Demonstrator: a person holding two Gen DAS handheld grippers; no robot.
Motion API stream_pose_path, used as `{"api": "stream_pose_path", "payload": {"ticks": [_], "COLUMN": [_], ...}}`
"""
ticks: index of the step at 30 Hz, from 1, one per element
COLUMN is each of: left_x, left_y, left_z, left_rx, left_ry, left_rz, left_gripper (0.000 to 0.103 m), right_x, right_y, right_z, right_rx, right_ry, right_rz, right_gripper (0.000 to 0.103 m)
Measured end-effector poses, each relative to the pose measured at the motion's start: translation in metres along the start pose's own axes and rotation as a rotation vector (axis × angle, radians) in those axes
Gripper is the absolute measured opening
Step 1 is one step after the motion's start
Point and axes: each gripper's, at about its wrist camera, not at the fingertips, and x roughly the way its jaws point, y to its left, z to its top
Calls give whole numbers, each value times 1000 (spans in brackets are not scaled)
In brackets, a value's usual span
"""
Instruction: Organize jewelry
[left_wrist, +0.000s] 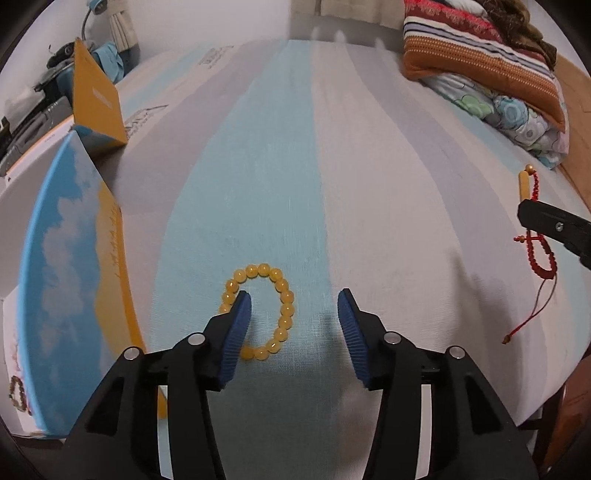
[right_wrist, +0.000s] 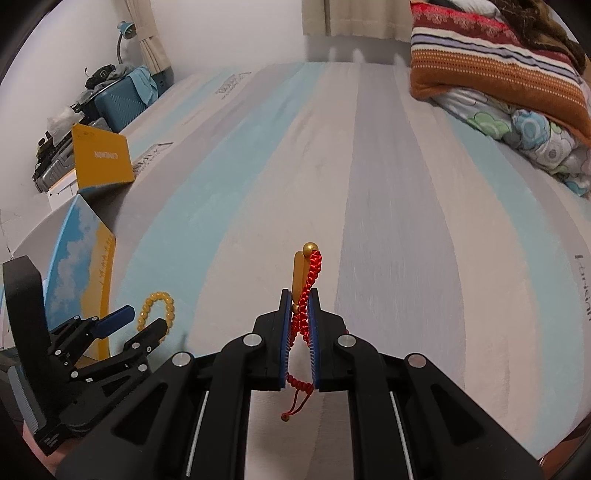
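At the far left of the left wrist view stands the box (left_wrist: 66, 258), a dark bracelet (left_wrist: 18, 397) beside it. My left tongs (left_wrist: 295, 317) are released; the amber bracelet (left_wrist: 264, 312) lies flat on the bed (left_wrist: 388, 221) with the left pad (left_wrist: 236, 332) over its ring, so it sits left of centre. At right, my right tongs (right_wrist: 299, 332) are clenched on the red cord (right_wrist: 306, 295).

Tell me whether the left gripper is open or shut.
Open. The left gripper's blue pads stand apart over the yellow bead bracelet, which lies flat on the striped sheet.
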Motion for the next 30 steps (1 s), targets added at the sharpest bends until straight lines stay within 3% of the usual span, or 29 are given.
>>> {"api": "stream_pose_path", "payload": {"ticks": [14,19,21,30], "left_x": [41,44,45,33], "left_y": [-3,-6,-5,-1], "left_z": [-11,-10,-9,-4], "left_rx": [16,33,29,25], "left_ry": [70,87,94,88], "left_rz": [14,19,18,27], "left_gripper": [49,26,9,9], "right_x": [20,20,19,14], "right_y": [-10,-11,-11,-11], "right_z": [-9,-8,-8,-6], "right_rx": [21,22,24,21], "right_ry": [21,20,18,10], "right_rz": [34,32,32,29], "right_gripper": [8,8,8,8]}}
